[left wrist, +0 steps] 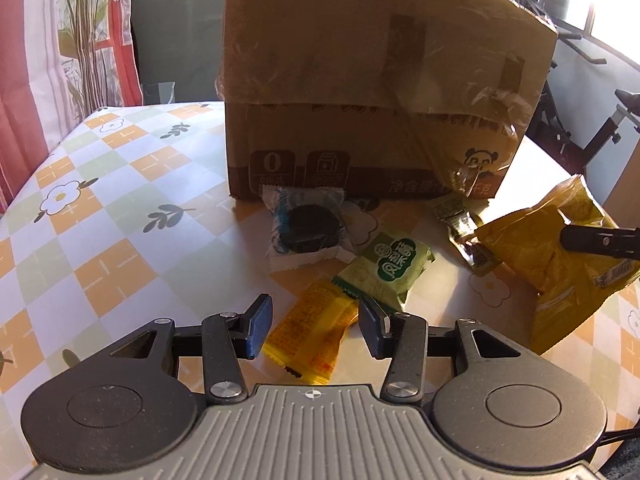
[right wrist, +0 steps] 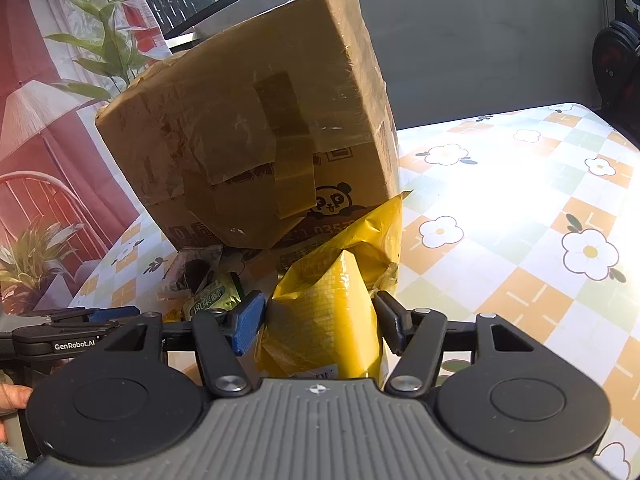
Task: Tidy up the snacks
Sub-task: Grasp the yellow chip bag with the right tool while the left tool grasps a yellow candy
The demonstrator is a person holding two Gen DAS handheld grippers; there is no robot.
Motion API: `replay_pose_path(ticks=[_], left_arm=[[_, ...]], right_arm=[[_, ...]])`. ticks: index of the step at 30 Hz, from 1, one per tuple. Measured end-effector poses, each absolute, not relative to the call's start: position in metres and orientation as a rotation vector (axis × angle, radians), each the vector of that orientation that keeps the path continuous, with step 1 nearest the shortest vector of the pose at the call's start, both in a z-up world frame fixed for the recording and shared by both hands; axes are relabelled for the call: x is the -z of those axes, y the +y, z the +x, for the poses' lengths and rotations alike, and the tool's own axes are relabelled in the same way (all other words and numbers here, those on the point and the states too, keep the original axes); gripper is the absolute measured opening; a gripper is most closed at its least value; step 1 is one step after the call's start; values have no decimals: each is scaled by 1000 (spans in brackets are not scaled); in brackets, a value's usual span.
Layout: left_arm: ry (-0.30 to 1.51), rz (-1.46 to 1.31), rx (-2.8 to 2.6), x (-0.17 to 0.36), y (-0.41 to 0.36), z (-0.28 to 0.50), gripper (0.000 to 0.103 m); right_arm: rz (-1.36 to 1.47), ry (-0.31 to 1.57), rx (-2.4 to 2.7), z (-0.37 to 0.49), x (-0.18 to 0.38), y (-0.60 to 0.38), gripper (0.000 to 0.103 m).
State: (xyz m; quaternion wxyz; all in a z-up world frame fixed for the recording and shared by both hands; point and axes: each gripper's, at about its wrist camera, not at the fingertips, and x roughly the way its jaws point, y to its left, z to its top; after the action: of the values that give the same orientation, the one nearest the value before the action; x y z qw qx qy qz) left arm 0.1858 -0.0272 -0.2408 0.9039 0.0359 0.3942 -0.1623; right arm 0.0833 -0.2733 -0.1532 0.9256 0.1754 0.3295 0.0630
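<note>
One cardboard box (left wrist: 384,92) stands on one table with a flower-patterned cloth (left wrist: 120,200). Five snack packets show in the left wrist view: one clear packet with a dark round biscuit (left wrist: 306,226), one green packet (left wrist: 390,270), one small orange-yellow packet (left wrist: 316,338), one small olive packet (left wrist: 460,220) and one large yellow bag (left wrist: 532,248). Two grippers appear: the left gripper (left wrist: 316,330) and the right gripper (right wrist: 320,326).

A home, by the look of it. The table (left wrist: 100,184) wears a flowered checked cloth, a printed curtain (left wrist: 76,32) hangs behind, and an exercise bike (left wrist: 580,128) stands by the window.
</note>
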Motion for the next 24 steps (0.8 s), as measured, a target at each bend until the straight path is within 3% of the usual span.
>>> replay_pose_path(ticks=[5, 7, 10, 24], left_arm=[[824, 128, 346, 249, -31, 184, 49], [807, 159, 349, 250, -33, 182, 38], [805, 125, 373, 249, -30, 181, 33], [697, 17, 369, 214, -16, 174, 33]], right_arm=[[355, 681, -126, 84, 152, -272, 62], [353, 683, -125, 85, 152, -272, 62], [352, 688, -126, 85, 151, -271, 62], [307, 660, -132, 83, 129, -263, 60]])
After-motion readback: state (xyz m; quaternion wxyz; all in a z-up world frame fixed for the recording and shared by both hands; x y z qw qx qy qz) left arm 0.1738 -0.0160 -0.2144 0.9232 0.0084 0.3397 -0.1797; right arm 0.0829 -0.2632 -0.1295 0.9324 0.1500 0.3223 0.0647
